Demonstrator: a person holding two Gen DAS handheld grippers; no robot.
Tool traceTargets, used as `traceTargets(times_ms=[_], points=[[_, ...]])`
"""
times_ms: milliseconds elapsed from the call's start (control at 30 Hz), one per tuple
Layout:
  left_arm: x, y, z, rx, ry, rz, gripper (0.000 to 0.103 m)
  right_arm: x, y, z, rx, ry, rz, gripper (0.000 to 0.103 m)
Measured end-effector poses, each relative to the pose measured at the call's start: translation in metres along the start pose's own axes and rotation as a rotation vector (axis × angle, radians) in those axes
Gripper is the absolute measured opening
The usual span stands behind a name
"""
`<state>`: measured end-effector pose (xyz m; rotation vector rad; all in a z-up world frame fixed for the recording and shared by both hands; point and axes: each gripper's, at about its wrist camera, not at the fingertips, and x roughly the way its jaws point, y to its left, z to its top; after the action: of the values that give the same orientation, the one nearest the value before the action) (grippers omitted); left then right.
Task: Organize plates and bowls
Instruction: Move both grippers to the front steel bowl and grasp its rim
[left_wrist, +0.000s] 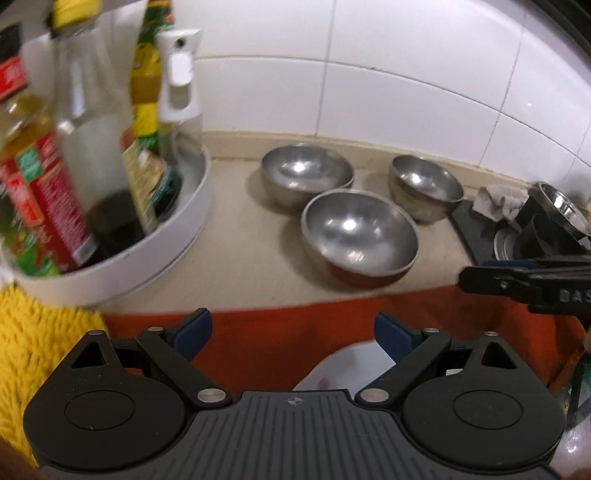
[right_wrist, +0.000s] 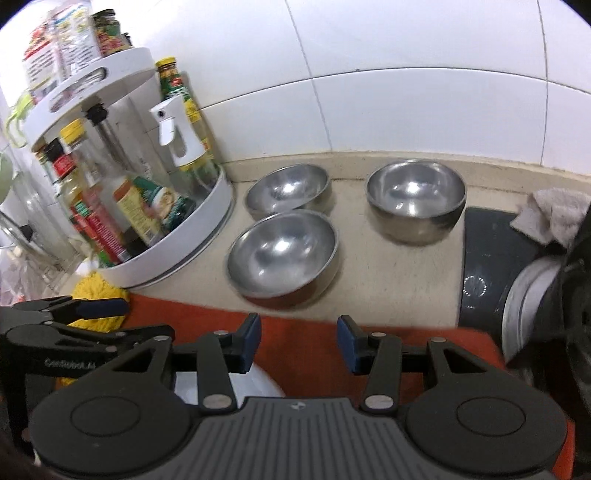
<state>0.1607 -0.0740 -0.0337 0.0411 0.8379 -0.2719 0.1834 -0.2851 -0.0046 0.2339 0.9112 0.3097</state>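
Three steel bowls stand empty on the beige counter: a near one (left_wrist: 360, 232) (right_wrist: 282, 254), one behind it (left_wrist: 306, 173) (right_wrist: 288, 188), and a deeper one to the right (left_wrist: 424, 184) (right_wrist: 415, 195). A white plate (left_wrist: 351, 365) (right_wrist: 258, 380) lies on an orange cloth (left_wrist: 277, 339) (right_wrist: 303, 358) under both grippers. My left gripper (left_wrist: 293, 332) is open and holds nothing, hovering over the cloth short of the near bowl. Beside it, my right gripper (right_wrist: 299, 341) is open with a narrower gap, nothing between its blue pads.
A white two-tier turntable (left_wrist: 177, 236) (right_wrist: 207, 221) crowded with bottles stands at the left, close to the bowls. A yellow shaggy cloth (left_wrist: 33, 354) (right_wrist: 96, 295) lies in front of it. At the right are a dark cooktop (right_wrist: 480, 258), a grey rag (right_wrist: 550, 218) and a pot (left_wrist: 557, 210).
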Motion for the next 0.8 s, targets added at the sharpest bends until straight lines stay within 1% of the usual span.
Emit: traceTargets(times_ms=[133,233,333,367,500,567,733,767,800], points=[[0.014,-0.016,0.013,0.029,-0.003,0.009,0.097,0.010,-0.010,0.017,0.002,-0.005,0.007,0.041],[0.024,-0.018,0.024,0.009,-0.002,-0.002,0.097,0.015,-0.014,0.026,0.000,-0.007,-0.006,0.041],[0.037,-0.020,0.035,0.033,-0.009,0.005,0.097,0.025,-0.016,0.033,-0.003,-0.009,-0.021,0.041],[0.042,-0.019,0.038,0.037,-0.002,0.007,0.096,0.029,-0.017,0.034,0.002,-0.005,-0.030,0.041],[0.062,-0.014,0.049,0.038,0.029,-0.027,0.094,0.048,-0.021,0.041,0.042,0.024,-0.036,0.041],[0.071,-0.013,0.051,0.042,0.034,-0.039,0.091,0.054,-0.021,0.042,0.048,0.030,-0.036,0.041],[0.090,-0.007,0.056,0.031,0.067,-0.073,0.087,0.068,-0.022,0.046,0.049,0.056,-0.035,0.041],[0.093,-0.007,0.056,0.033,0.068,-0.077,0.085,0.070,-0.023,0.047,0.050,0.060,-0.035,0.041],[0.096,-0.007,0.057,0.034,0.069,-0.080,0.081,0.072,-0.024,0.047,0.050,0.064,-0.034,0.041]])
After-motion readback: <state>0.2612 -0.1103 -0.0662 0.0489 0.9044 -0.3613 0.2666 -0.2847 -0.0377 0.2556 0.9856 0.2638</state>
